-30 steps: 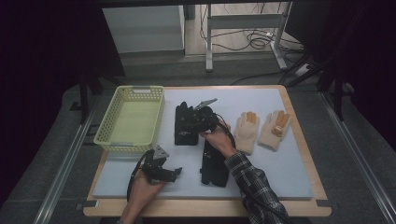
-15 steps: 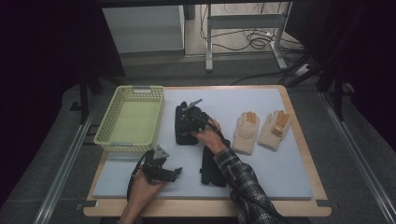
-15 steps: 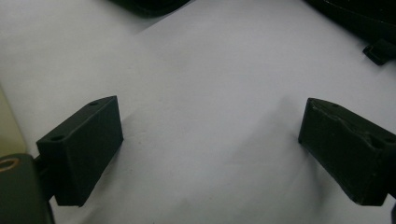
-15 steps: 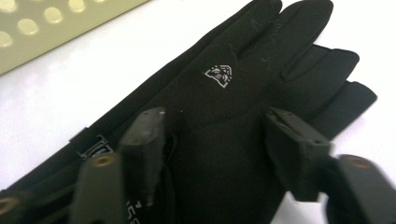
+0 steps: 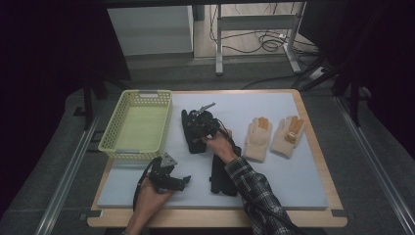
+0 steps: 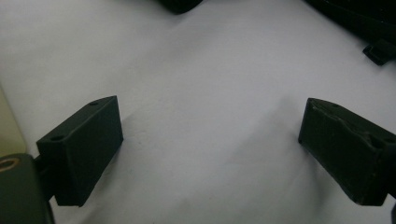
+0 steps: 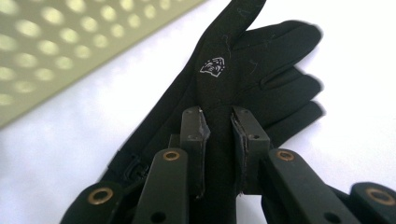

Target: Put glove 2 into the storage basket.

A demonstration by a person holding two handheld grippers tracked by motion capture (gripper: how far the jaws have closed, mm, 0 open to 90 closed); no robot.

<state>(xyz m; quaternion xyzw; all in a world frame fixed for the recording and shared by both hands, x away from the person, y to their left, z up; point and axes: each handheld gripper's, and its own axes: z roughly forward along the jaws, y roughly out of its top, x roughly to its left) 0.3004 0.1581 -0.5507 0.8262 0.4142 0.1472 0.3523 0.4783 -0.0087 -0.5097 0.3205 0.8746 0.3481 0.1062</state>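
A black glove lies flat in the middle of the pale mat, fingers toward the far side. My right gripper is over it, shut on a pinched fold of the black glove near its white logo, as the right gripper view shows. A second black glove lies nearer the front, partly under the plaid sleeve. My left gripper rests at the front left, and the left gripper stands wide open over bare mat with nothing between its fingers.
A yellow-green mesh basket sits at the mat's left back, just left of the held glove, its wall close by. Two tan work gloves lie side by side at the right. The table's wooden edge runs along the front.
My right hand has moved a little left, from beside the near black glove to over the far one. The left gripper has stayed put and open.
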